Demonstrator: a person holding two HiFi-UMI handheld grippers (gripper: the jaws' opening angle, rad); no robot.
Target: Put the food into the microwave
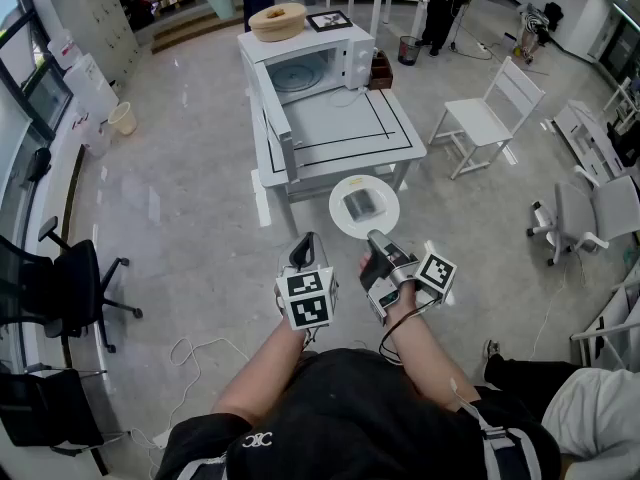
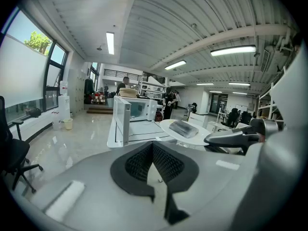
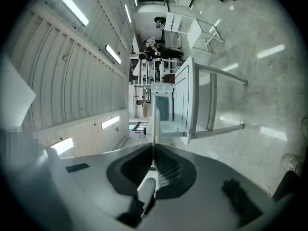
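**Food on a plate carried toward the open microwave**

The food, a grey wrapped block, lies at the middle of a round white plate. The plate is carried roughly level above the floor, just at the near edge of the table and in line with the microwave.

The right gripper grips the plate by its near rim. In the right gripper view the rim runs edge-on between the two dark pads, which pinch it from both sides.

The left gripper hangs just left of the right one and slightly nearer. It is clear of the plate. Its jaws are pressed together at the tips with nothing between them.

Farther off, the white microwave stands at the far end of a white table whose top bears a black rectangular outline. The microwave door is swung wide open toward the near left, exposing the cavity.

On top of the microwave rest a wooden bowl and, to its right, a picture frame. A white chair stands to the right of the table. A black office chair stands at the near left, by the windows.
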